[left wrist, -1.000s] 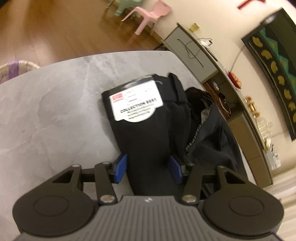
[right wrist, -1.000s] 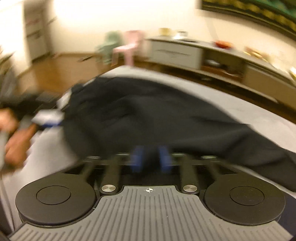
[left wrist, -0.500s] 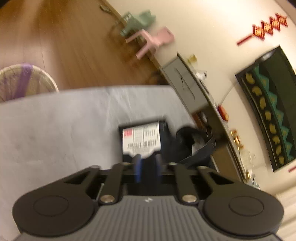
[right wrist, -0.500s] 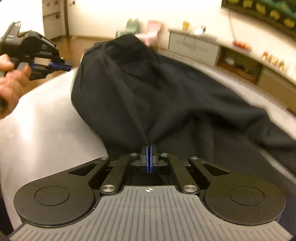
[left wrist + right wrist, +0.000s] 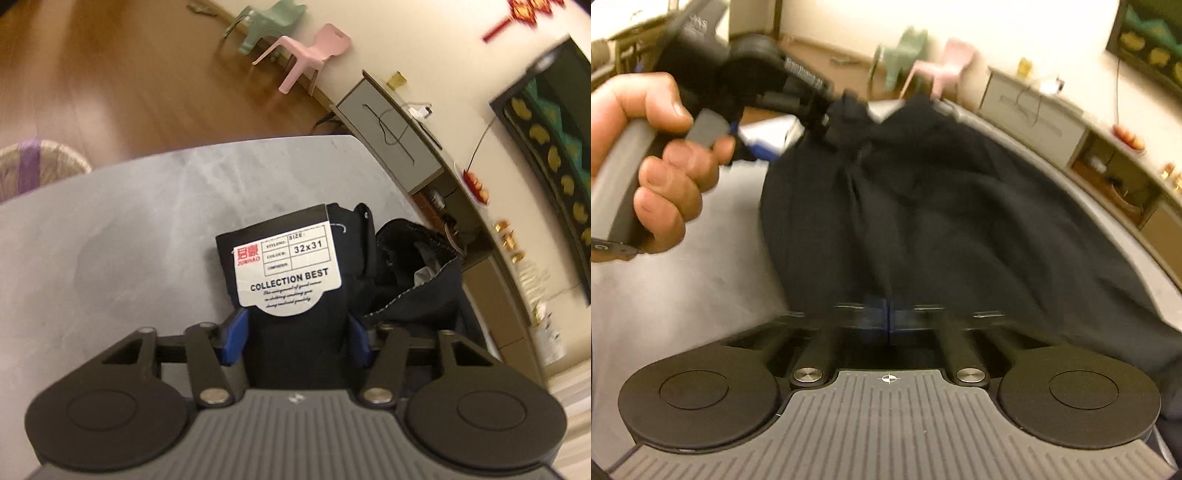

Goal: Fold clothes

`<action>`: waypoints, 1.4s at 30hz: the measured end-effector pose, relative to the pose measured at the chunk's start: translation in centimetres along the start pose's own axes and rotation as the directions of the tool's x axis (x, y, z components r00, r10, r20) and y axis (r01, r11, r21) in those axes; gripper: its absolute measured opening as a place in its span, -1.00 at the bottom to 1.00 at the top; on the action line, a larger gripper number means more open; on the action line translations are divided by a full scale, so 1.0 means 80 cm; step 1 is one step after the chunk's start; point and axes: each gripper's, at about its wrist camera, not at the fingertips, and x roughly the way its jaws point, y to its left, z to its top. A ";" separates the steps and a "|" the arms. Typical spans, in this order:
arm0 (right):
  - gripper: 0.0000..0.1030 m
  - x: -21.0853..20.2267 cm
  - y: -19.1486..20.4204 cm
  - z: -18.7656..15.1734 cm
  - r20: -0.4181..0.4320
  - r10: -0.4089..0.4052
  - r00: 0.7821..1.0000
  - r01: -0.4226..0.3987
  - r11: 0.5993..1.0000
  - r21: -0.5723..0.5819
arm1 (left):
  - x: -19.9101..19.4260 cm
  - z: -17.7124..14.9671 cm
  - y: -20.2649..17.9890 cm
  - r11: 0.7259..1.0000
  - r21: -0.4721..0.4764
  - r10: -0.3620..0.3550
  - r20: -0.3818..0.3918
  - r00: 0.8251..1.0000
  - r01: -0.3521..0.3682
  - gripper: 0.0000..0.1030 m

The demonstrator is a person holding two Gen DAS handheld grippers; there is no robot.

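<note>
Spread apart again since half a second ago: blue pads of the left gripper, pinched close then, now standing wide on either side of the black trousers. Lying on the grey marbled table, those trousers, waistband end toward 12 o'clock of the left wrist view, with a white paper tag printed "32x31" and "COLLECTION BEST" on top. At 2 o'clock of the tag, an opened fly and pale lining. Cloth running between the parted pads without being squeezed; touching or not, cannot tell.

From the right wrist view, trousers draped across the middle of the table, bunched and raised at 11 o'clock where the left gripper meets the fabric. Right gripper closed tight, blue pads pressed together on a pinch of the near edge of the cloth at 6 o'clock; picture smeared there. Bare hand wrapped round the grey handle at 9 o'clock.

Farther out, at 12 to 1 o'clock: pink chair and green chair on the wood floor, grey sideboard along the wall. Woven basket at 10 o'clock past the table edge.
</note>
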 end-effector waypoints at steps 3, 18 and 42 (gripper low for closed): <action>-1.00 -0.030 -0.037 -0.001 0.085 0.043 0.995 -0.060 0.979 0.197 | -0.005 0.006 -0.007 0.994 0.078 -0.078 0.017 0.997 0.076 -0.92; -1.00 -0.067 -0.055 -0.049 0.063 0.256 0.965 -0.263 0.940 0.215 | -0.087 0.021 0.159 0.919 -0.349 -0.147 0.122 0.982 0.181 -0.28; -0.22 0.038 -0.038 0.140 0.180 0.017 0.984 -0.057 0.975 0.216 | -0.098 0.050 0.090 0.960 -0.033 -0.267 0.204 0.942 0.279 0.28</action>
